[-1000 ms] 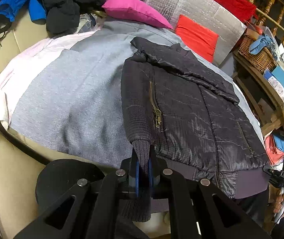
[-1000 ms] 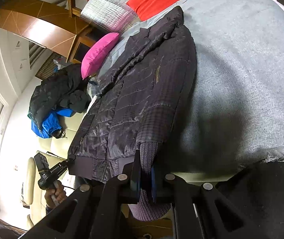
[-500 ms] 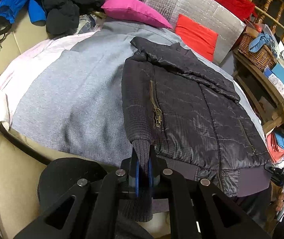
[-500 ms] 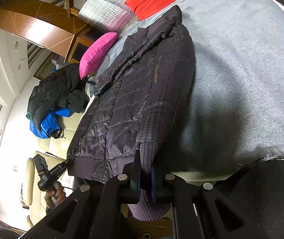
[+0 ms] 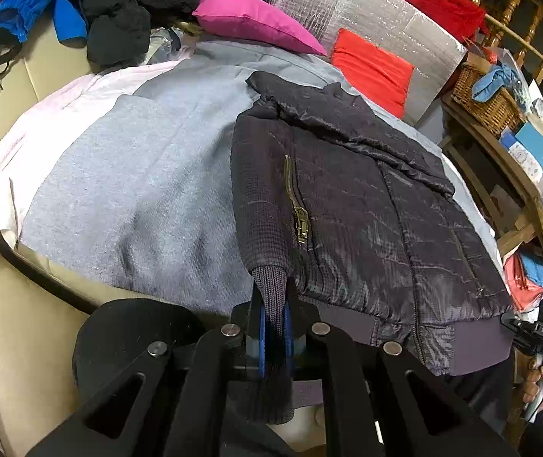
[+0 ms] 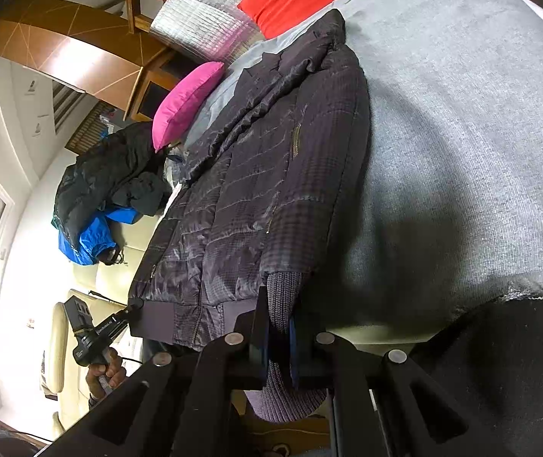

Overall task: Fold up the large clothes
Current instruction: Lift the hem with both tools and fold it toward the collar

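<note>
A dark quilted jacket [image 5: 347, 198] [image 6: 256, 175] lies front up on a grey blanket [image 5: 138, 190] [image 6: 462, 133], collar away from me. A sleeve is laid down along its edge beside a brass pocket zip [image 5: 296, 205]. My left gripper [image 5: 274, 304] is shut on that sleeve's ribbed knit cuff [image 5: 269, 285] at the hem. My right gripper [image 6: 279, 316] is shut on a ribbed cuff [image 6: 284, 297] at the hem too. Each view shows the other gripper at the far hem corner, held by a hand: right gripper [image 5: 515, 323], left gripper [image 6: 130, 306].
A pink pillow [image 5: 256, 23], a red pillow [image 5: 374, 68] and a silver padded sheet [image 5: 366, 11] lie beyond the collar. Black and blue clothes [image 5: 126, 7] are heaped at the far left. A wooden shelf with a wicker basket [image 5: 488, 95] stands on the right. A black rounded object [image 5: 130, 335] sits beside my left gripper.
</note>
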The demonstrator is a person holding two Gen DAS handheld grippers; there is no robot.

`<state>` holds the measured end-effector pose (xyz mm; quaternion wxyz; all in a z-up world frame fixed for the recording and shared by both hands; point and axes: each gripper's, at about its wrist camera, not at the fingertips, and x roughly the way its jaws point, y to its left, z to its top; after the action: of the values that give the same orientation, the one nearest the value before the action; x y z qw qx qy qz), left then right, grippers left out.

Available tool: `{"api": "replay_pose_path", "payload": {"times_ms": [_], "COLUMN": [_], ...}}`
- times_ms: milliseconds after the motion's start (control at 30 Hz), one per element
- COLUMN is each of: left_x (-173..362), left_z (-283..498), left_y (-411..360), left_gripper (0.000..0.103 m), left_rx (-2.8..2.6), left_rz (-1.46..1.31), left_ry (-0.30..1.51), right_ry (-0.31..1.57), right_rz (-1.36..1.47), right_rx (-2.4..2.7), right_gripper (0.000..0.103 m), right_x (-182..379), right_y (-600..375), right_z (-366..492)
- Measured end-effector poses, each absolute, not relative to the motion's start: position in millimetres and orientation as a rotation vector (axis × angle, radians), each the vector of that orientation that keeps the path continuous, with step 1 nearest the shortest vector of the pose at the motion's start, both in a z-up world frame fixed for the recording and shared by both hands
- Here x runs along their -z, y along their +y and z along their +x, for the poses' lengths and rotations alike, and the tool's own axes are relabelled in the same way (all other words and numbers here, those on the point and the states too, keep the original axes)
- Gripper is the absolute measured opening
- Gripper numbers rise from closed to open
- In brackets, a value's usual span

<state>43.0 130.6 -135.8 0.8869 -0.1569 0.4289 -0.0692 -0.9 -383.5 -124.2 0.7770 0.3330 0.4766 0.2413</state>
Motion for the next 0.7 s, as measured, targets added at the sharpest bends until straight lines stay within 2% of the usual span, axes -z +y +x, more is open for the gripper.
{"api": "replay_pose_path", "payload": {"times_ms": [400,700], "left_x": [108,81], "left_z": [62,83], "left_y": [141,147], "left_gripper": [0.008,0.008], "left_rx": [0.221,0.251], "left_rz": [-0.403,-0.483], "left_ry": [0.857,0.793], "right_ry": [0.976,0.883], "right_rz": [0.804,0.869], "right_rx": [-0.597,-0.671], "right_gripper": [0.008,0.008], "right_x": [116,85], "right_y": [-394,-393], "right_z": [10,26]}}
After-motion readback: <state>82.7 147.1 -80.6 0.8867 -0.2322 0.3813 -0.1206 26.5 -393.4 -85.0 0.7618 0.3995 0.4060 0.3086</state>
